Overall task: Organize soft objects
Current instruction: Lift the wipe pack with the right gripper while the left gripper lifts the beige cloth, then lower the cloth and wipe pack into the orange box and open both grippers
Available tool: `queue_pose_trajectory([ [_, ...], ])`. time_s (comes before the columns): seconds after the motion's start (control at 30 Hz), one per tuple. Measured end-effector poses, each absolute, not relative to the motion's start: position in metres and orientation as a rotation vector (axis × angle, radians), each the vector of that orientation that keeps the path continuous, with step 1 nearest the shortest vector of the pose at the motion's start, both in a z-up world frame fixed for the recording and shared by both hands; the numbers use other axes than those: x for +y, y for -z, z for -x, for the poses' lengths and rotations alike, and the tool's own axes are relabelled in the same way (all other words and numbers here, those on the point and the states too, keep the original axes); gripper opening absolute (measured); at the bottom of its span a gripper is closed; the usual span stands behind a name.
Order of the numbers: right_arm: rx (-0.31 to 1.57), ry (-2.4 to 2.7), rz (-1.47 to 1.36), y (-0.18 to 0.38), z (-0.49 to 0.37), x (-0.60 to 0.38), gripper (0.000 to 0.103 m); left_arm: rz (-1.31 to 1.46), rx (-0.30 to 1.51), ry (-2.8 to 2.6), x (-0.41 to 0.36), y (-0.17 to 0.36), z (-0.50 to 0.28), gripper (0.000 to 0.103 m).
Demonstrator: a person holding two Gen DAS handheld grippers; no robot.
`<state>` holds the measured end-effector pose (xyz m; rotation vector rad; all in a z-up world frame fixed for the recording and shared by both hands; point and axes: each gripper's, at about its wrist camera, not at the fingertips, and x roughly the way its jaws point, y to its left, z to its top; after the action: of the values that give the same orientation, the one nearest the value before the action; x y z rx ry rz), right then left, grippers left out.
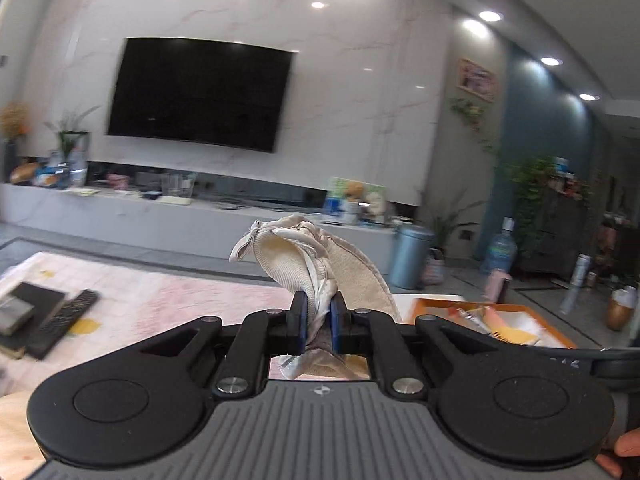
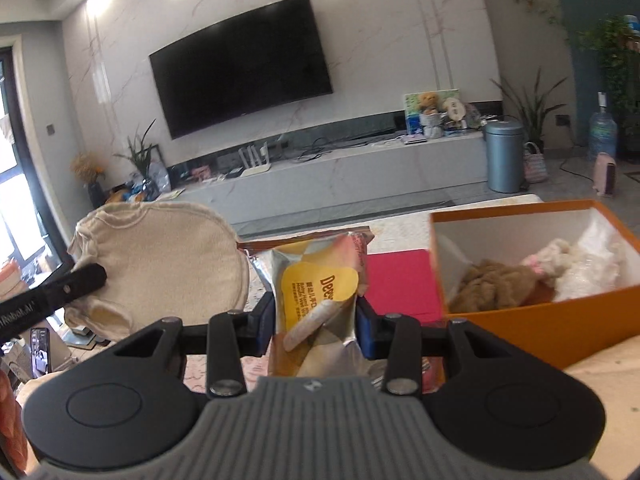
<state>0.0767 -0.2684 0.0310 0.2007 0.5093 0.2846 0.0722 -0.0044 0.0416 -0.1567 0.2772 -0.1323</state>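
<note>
Living room backdrop: marble wall with a big dark TV [image 2: 240,62], low media console [image 2: 340,168] beneath, grey bin [image 2: 504,156] at its right end. Left gripper [image 1: 318,316] is clenched on a cream fabric bib [image 1: 304,256], which stands up above the jaws, lifted clear of the pink-patterned table [image 1: 160,296]; from the right wrist the bib [image 2: 168,264] shows at left. Right gripper [image 2: 316,324] is clamped on a yellow wet-wipes pack [image 2: 316,292], held upright. Orange box [image 2: 560,320] sits just right of the pack, holding a brown plush [image 2: 496,286] and white fluffy items [image 2: 588,264]. Red folder [image 2: 400,284] lies beside the box.
</note>
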Motion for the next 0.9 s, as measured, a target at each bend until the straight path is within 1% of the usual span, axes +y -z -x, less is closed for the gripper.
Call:
queue_pose_trajectory([
  [0.3,0.454,-0.149,-0.236,-0.049,-0.065,-0.364,0.041,0.099,0.266,0.321,-0.080,-0.065,-0.118,0.012],
  [0.5,0.442,-0.073,-0.274,-0.055,-0.080,-0.414,0.041,0.078,0.331,0.353,-0.125,-0.062,-0.168,0.012],
  [0.67,0.460,-0.072,-0.294,-0.051,-0.104,-0.437,0.041,-0.022,0.393,0.377,-0.159,-0.048,-0.195,0.012],
  [0.83,0.495,-0.089,-0.280,-0.043,-0.140,-0.437,0.041,-0.151,0.528,0.415,-0.193,-0.023,-0.219,0.013],
  [0.9,0.522,-0.085,-0.258,-0.038,-0.159,-0.436,0.041,-0.214,0.554,0.426,-0.205,-0.015,-0.226,0.013],
])
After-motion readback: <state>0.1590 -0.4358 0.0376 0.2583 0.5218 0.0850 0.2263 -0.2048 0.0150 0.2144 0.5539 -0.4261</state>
